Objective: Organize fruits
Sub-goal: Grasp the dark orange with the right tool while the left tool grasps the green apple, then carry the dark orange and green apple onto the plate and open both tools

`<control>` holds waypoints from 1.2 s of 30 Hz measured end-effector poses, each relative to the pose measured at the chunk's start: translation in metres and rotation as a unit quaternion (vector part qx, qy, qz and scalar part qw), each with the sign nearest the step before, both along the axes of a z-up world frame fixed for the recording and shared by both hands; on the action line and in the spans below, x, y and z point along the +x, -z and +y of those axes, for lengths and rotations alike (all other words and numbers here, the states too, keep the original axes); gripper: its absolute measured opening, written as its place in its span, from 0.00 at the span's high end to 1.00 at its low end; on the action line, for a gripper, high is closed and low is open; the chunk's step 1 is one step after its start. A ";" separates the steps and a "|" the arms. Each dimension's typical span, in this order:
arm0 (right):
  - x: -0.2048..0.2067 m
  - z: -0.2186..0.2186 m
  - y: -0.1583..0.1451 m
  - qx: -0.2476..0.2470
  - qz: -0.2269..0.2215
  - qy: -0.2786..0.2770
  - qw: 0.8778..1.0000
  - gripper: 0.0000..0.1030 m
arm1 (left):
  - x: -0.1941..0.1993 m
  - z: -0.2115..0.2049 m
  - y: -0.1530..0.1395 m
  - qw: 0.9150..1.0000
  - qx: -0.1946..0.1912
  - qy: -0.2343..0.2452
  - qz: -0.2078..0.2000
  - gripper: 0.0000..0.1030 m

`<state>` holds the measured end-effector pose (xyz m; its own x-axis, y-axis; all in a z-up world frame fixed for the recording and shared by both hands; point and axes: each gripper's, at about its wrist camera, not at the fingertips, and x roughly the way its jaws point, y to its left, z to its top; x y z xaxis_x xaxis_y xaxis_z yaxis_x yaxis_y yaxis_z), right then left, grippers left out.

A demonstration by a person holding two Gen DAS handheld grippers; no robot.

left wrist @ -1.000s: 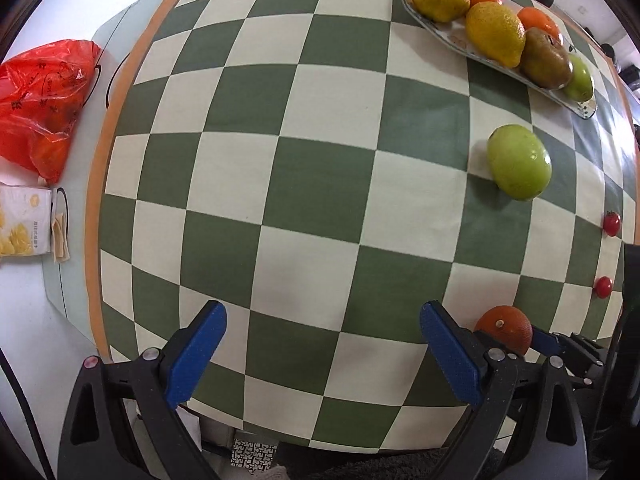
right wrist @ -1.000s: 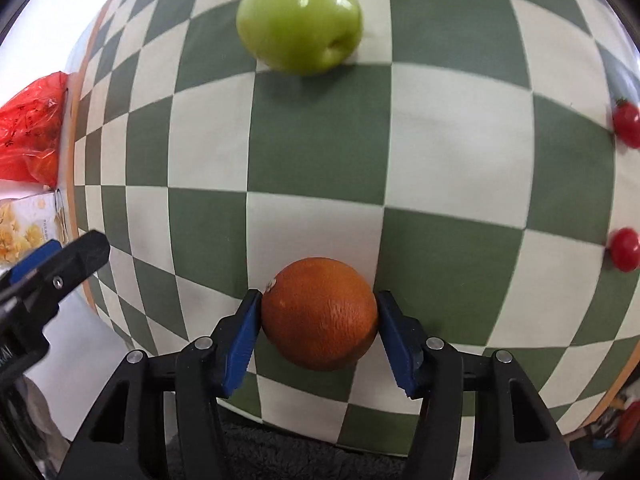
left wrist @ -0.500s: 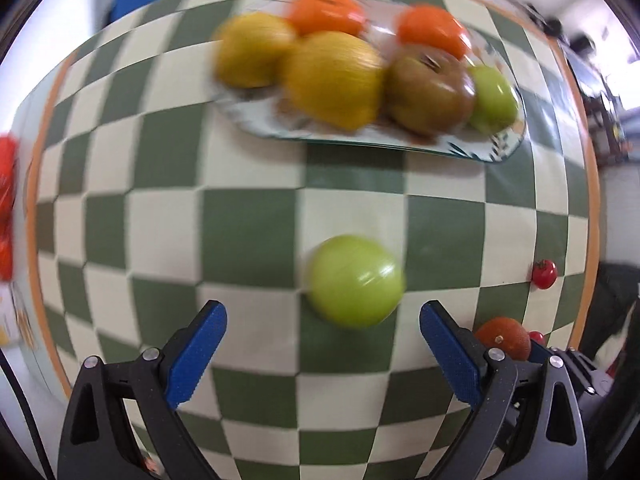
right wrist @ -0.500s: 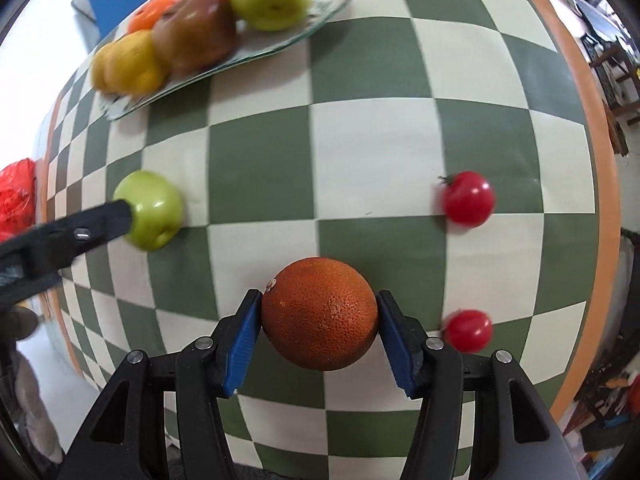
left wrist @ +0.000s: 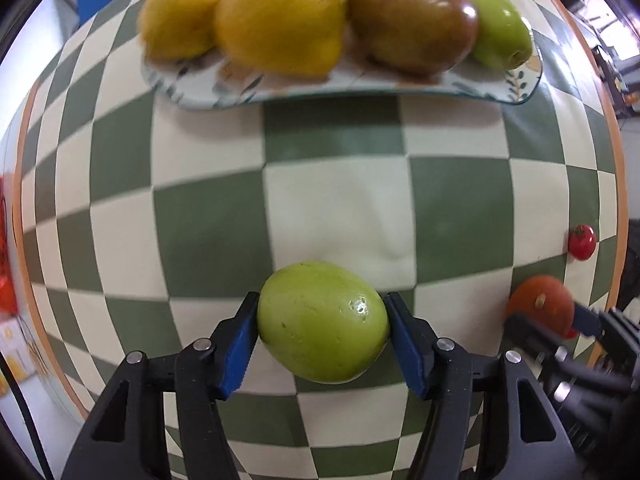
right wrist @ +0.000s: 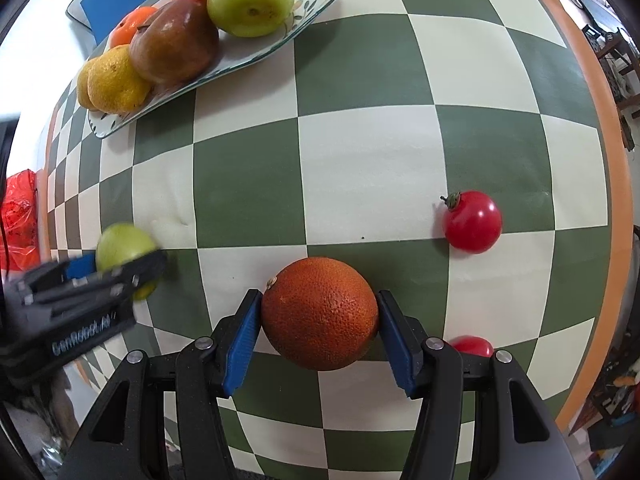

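Observation:
My left gripper (left wrist: 322, 334) is shut on a green apple (left wrist: 323, 322), with both blue pads pressed against its sides. The same green apple (right wrist: 122, 248) shows at the left of the right wrist view, half hidden by the left gripper's black body. My right gripper (right wrist: 319, 326) is shut on a dark orange (right wrist: 319, 312), which also appears as the orange (left wrist: 538, 308) at the right of the left wrist view. Ahead lies a patterned plate (left wrist: 360, 86) carrying yellow citrus, a brown apple, a green apple and oranges; the plate (right wrist: 256, 54) sits at the upper left in the right wrist view.
Two cherry tomatoes lie on the green-and-cream checked cloth: one tomato (right wrist: 472, 221) right of the orange, another tomato (right wrist: 472, 346) behind my right finger. A red plastic bag (right wrist: 20, 216) sits at the far left. The table's orange rim (right wrist: 612, 184) curves along the right.
My left gripper swung toward the plate, came up to the green apple and shut on it. The right gripper kept hold of the orange and shifted slightly.

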<state>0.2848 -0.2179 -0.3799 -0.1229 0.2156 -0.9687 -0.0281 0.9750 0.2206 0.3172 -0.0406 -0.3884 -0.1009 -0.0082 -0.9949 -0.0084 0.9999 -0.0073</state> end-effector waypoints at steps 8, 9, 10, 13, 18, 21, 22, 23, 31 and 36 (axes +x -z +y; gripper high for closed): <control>0.005 -0.012 -0.001 0.003 -0.002 -0.002 1.000 0.41 | -0.018 0.019 0.001 0.999 -0.022 -0.042 -0.003 0.43; 0.005 -0.010 -0.001 0.001 -0.005 -0.006 1.000 0.42 | -0.019 0.019 0.001 0.999 -0.022 -0.043 -0.003 0.43; 0.004 -0.005 -0.001 -0.002 -0.008 -0.008 1.000 0.42 | -0.020 0.020 0.001 0.999 -0.023 -0.044 -0.004 0.43; 0.001 -0.003 -0.008 0.004 -0.020 -0.014 1.000 0.42 | -0.028 0.030 -0.003 0.998 -0.034 -0.049 -0.007 0.43; 0.010 -0.009 -0.031 0.062 -0.027 0.020 0.998 0.42 | -0.010 0.055 -0.035 0.992 -0.096 -0.083 -0.022 0.43; 0.024 -0.011 -0.053 0.093 -0.041 0.037 0.994 0.42 | 0.006 0.064 -0.063 0.985 -0.135 -0.103 -0.039 0.43; 0.031 -0.012 -0.061 0.102 -0.047 0.042 0.993 0.42 | 0.012 0.065 -0.075 0.982 -0.147 -0.107 -0.047 0.43; 0.038 -0.013 -0.070 0.110 -0.055 0.046 0.991 0.42 | 0.019 0.067 -0.086 0.979 -0.159 -0.112 -0.057 0.43; 0.127 -0.015 -0.108 0.103 -0.116 0.067 0.986 0.42 | 0.111 0.067 -0.134 0.975 -0.159 -0.110 -0.111 0.43; 0.181 -0.016 -0.095 0.075 -0.117 0.070 0.988 0.42 | 0.166 0.089 -0.123 0.983 -0.101 -0.100 -0.115 0.43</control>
